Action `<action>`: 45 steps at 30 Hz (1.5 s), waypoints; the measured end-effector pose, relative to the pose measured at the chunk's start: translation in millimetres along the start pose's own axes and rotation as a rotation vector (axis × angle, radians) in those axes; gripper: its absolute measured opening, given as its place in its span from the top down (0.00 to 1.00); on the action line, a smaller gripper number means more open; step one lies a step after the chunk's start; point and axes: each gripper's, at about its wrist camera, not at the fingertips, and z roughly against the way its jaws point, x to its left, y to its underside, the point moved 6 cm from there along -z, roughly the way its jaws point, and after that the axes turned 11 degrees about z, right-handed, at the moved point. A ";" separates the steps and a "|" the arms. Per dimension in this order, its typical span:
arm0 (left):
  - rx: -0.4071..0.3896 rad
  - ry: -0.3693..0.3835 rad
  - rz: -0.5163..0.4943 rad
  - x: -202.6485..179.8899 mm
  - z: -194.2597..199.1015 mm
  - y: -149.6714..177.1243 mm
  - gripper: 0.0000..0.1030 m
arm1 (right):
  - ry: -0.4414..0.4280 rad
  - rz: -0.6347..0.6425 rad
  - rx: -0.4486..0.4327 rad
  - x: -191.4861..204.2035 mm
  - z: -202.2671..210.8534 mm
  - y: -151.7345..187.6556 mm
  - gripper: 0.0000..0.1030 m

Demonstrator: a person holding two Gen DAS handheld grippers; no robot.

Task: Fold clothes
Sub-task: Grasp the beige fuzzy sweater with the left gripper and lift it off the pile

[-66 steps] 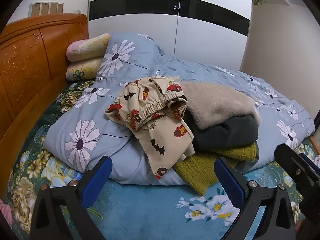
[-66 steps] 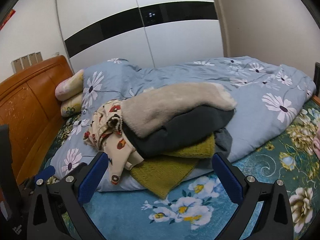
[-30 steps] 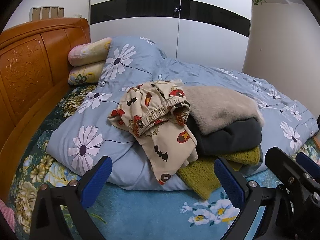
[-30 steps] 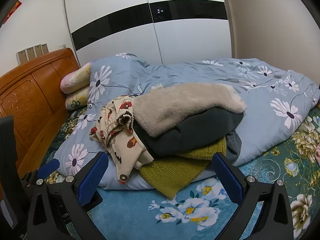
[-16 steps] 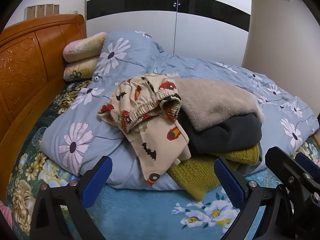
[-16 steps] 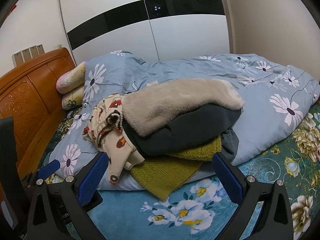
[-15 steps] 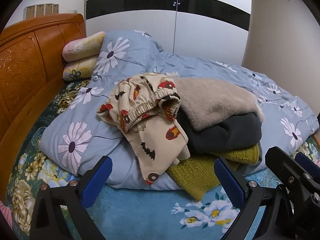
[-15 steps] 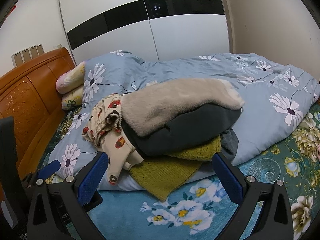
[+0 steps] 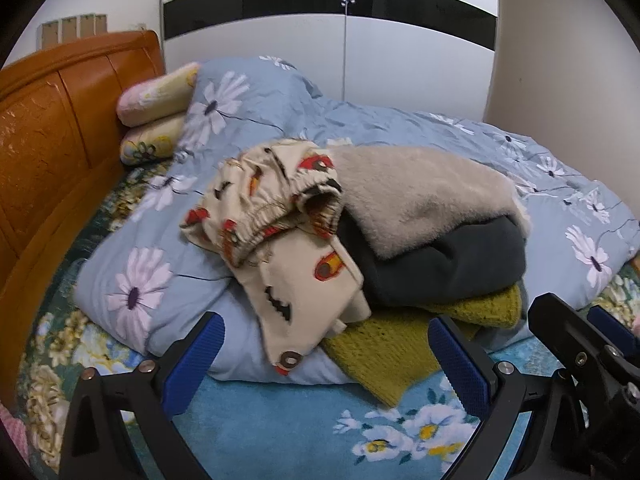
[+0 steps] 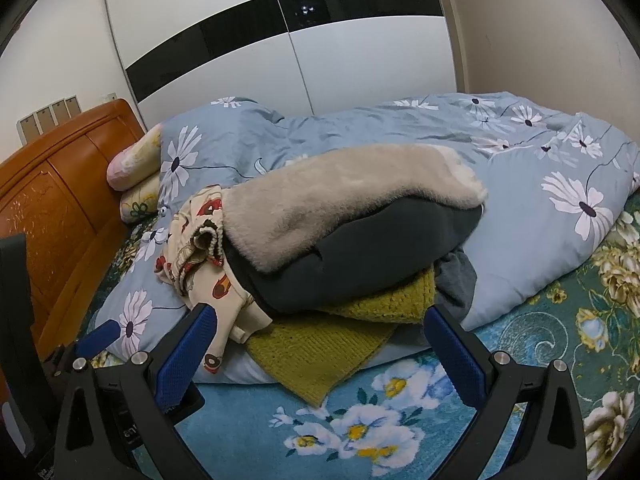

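Both views are evenly lit from overhead by ceiling lamps, which glare as small white spots on the glossy wardrobe (image 9: 344, 20) far off. Shadows are soft. Fisheye bending curves the edges, with black corners. The patterned pyjamas (image 9: 280, 232) look slightly motion-blurred.

A white sliding wardrobe (image 9: 340, 60) with a black horizontal band fills the wall behind the bed, ceiling light glinting on its doors. An orange-brown carved wooden headboard (image 9: 52, 128) stands at the bed's left end, with two floral pillows (image 9: 156, 116) stacked against it. A pale blue daisy-print duvet (image 10: 520, 184) lies rumpled over a teal flowered bedsheet (image 10: 360, 432).
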 end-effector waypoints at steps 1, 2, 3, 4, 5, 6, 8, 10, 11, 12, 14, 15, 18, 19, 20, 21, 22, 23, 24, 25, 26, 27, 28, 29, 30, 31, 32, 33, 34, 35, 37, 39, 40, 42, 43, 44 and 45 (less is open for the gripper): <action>0.010 0.012 0.008 -0.5 -2.2 0.1 0.00 | -0.009 -0.005 0.000 -2.6 -0.4 0.8 0.00; 0.012 0.014 0.020 0.0 -5.1 -2.1 0.00 | -0.014 -0.014 0.000 -6.5 0.0 2.2 0.00; 0.004 0.004 0.034 1.0 -8.5 -7.0 0.00 | -0.013 -0.026 -0.002 -12.5 1.4 4.5 0.00; -0.001 -0.001 0.045 0.0 -12.6 -14.3 0.00 | -0.008 -0.037 0.000 -19.1 2.7 7.4 0.00; -0.002 0.000 0.053 -2.5 -17.4 -23.3 0.00 | 0.005 -0.045 0.004 -26.8 3.7 11.3 0.00; -0.004 0.001 0.061 -5.0 -22.1 -32.4 0.00 | 0.015 -0.057 0.009 -35.1 4.6 15.7 0.00; -0.014 -0.006 0.033 -19.1 -32.0 -50.8 0.00 | 0.027 -0.095 0.022 -52.9 5.9 25.9 0.00; -0.029 -0.016 -0.062 -46.4 -43.0 -62.5 0.00 | 0.038 -0.132 0.034 -70.0 7.4 35.9 0.00; -0.035 -0.020 -0.114 -60.7 -48.4 -67.1 0.00 | 0.041 -0.148 0.040 -77.3 8.2 40.5 0.00; -0.037 -0.021 -0.162 -74.7 -54.3 -69.8 0.00 | 0.044 -0.164 0.046 -84.7 9.0 45.2 0.00; -0.033 -0.023 -0.263 -103.8 -68.0 -70.5 0.00 | 0.050 -0.196 0.057 -99.3 10.6 54.5 0.00; -0.037 -0.031 -0.319 -118.3 -75.1 -68.6 0.00 | 0.053 -0.212 0.063 -106.5 11.4 59.1 0.00; -0.050 -0.059 -0.479 -156.9 -95.8 -58.5 0.00 | 0.065 -0.240 0.074 -124.7 13.6 68.5 0.00; -0.051 -0.064 -0.527 -170.1 -103.5 -53.1 0.00 | 0.069 -0.248 0.077 -129.9 14.1 70.9 0.00; -0.051 -0.066 -0.564 -181.2 -110.2 -47.9 0.00 | 0.070 -0.255 0.079 -134.4 14.6 73.0 0.00; -0.053 -0.074 -0.593 -189.2 -116.1 -44.5 0.00 | 0.070 -0.261 0.081 -138.2 14.8 74.7 0.00; -0.057 -0.090 -0.621 -197.6 -123.0 -42.1 0.00 | 0.071 -0.264 0.084 -141.4 14.6 76.4 0.00; -0.060 -0.109 -0.648 -206.9 -130.5 -40.0 0.00 | 0.071 -0.265 0.089 -143.9 14.0 78.7 0.00; -0.060 -0.119 -0.667 -214.7 -136.8 -38.6 0.00 | 0.072 -0.265 0.096 -146.1 13.0 81.5 0.00; -0.055 -0.121 -0.681 -221.2 -141.9 -37.8 0.00 | 0.073 -0.264 0.103 -148.3 12.0 84.3 0.00; -0.059 -0.134 -0.699 -228.4 -147.3 -37.4 0.01 | 0.073 -0.265 0.110 -150.3 10.9 87.1 0.00; -0.071 -0.155 -0.721 -236.3 -153.1 -37.3 0.01 | 0.072 -0.268 0.117 -152.1 9.5 89.7 0.00; -0.083 -0.177 -0.743 -244.3 -158.9 -37.2 0.02 | 0.071 -0.271 0.124 -154.0 8.3 92.2 0.00; -0.091 -0.198 -0.756 -250.3 -163.7 -39.4 0.05 | 0.070 -0.275 0.130 -155.8 7.3 94.5 0.00; -0.096 -0.220 -0.761 -254.3 -167.6 -43.7 0.07 | 0.070 -0.279 0.137 -157.7 6.2 96.8 0.00; -0.102 -0.241 -0.766 -258.3 -171.6 -48.0 0.14 | 0.072 -0.282 0.140 -159.6 6.8 98.2 0.00; -0.107 -0.263 -0.771 -262.4 -175.5 -52.3 0.25 | 0.078 -0.284 0.139 -161.6 9.7 98.2 0.00; -0.096 -0.262 -0.762 -265.3 -178.0 -56.6 0.33 | 0.085 -0.286 0.137 -163.6 12.7 98.2 0.00; -0.071 -0.240 -0.740 -267.3 -179.1 -60.8 0.56 | 0.092 -0.287 0.135 -165.7 15.6 98.2 0.00; -0.054 -0.216 -0.713 -269.6 -178.7 -64.6 0.79 | 0.098 -0.289 0.134 -167.7 18.6 98.3 0.00; -0.083 -0.192 -0.658 -273.9 -167.8 -74.5 0.85 | 0.111 -0.293 0.131 -171.7 24.5 98.3 0.00; -0.142 -0.173 -0.623 -276.6 -147.5 -86.4 0.88 | 0.125 -0.296 0.128 -175.8 30.4 98.3 0.00; -0.157 -0.161 -0.615 -276.7 -137.9 -92.2 0.89 | 0.131 -0.298 0.126 -177.8 33.4 98.3 0.00; -0.172 -0.126 -0.559 -268.6 -115.0 -110.1 0.90 | 0.144 -0.301 0.123 -181.8 39.4 98.3 0.00; -0.177 -0.102 -0.504 -259.2 -100.1 -123.2 0.90 | 0.151 -0.303 0.122 -183.9 42.3 98.3 0.00; -0.186 -0.078 -0.450 -249.4 -84.3 -137.2 0.90 | 0.158 -0.305 0.120 -185.9 45.3 98.3 0.00; -0.197 -0.061 -0.413 -241.3 -71.4 -148.6 0.91 | 0.164 -0.306 0.118 -187.9 48.3 98.4 0.00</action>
